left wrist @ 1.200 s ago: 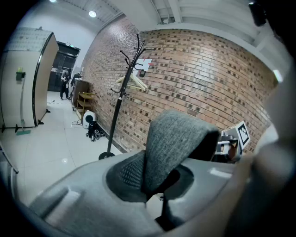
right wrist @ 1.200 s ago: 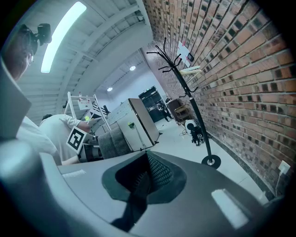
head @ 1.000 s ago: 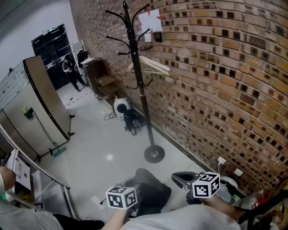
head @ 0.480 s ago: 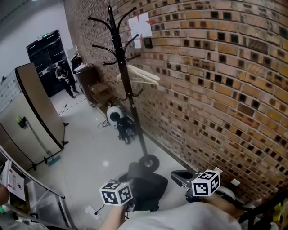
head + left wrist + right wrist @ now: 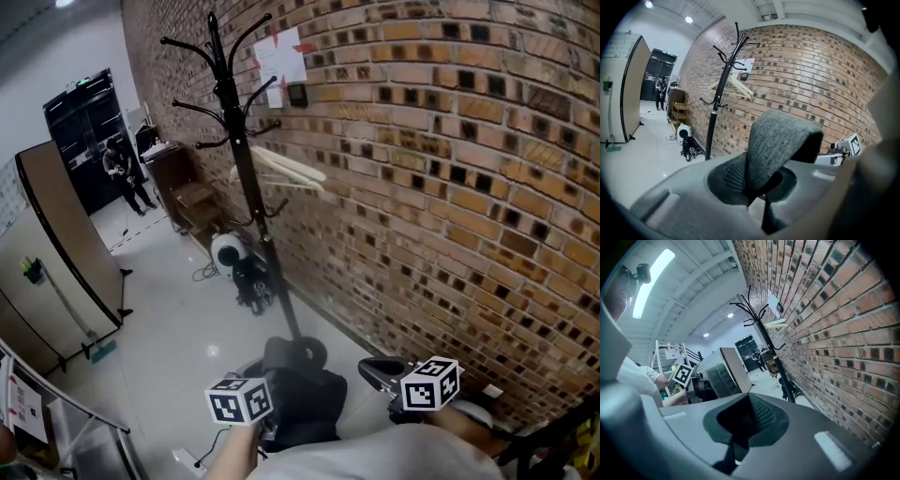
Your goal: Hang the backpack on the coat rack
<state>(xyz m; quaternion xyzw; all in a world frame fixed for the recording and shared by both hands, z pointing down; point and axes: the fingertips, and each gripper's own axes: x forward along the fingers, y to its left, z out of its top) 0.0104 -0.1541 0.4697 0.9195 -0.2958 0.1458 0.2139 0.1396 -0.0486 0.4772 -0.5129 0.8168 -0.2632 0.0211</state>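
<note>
my left tool clamps the grey strap of the backpack; my right tool has jaws together, empty i think. the coat rack stands ahead.

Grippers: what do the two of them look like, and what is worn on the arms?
The left gripper and the right gripper have smooth grey plastic jaws with dark mesh-textured pads. Each carries a white cube printed with black square markers. The sleeve is white.
</note>
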